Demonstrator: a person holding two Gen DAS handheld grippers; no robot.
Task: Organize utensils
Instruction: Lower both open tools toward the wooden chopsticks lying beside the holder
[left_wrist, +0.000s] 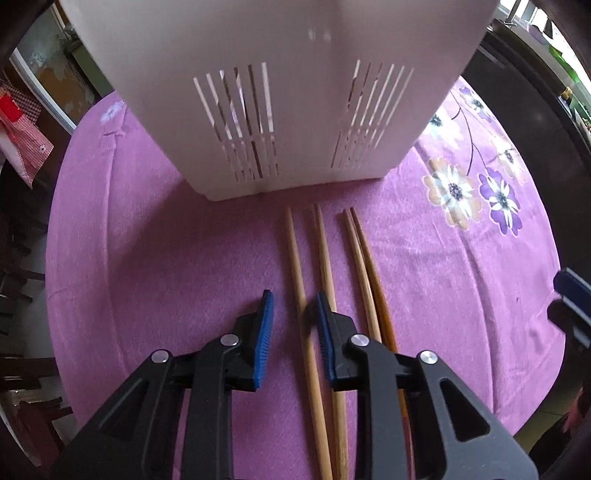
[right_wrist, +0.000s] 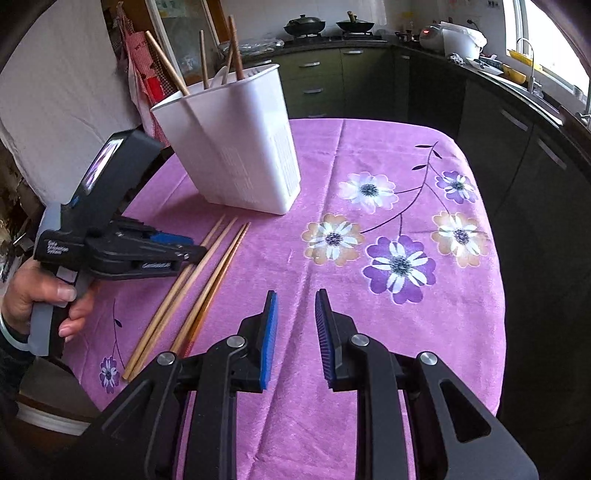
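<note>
Left gripper (left_wrist: 294, 325) poised over four wooden chopsticks, right gripper (right_wrist: 295, 325) idle over bare cloth.

On the left, a hand (right_wrist: 40, 295) holds the left gripper low, its fingers (left_wrist: 266, 317) released and straddling the leftmost chopstick (left_wrist: 295, 258); three more chopsticks (left_wrist: 354, 251) lie just beside it on the purple floral cloth (right_wrist: 369, 332) covering the counter. Behind their tips stands the white slotted holder (right_wrist: 236, 147), with other chopsticks upright inside. To the right, the right gripper's fingers (right_wrist: 269, 332) are spread, grasping nothing.
</note>
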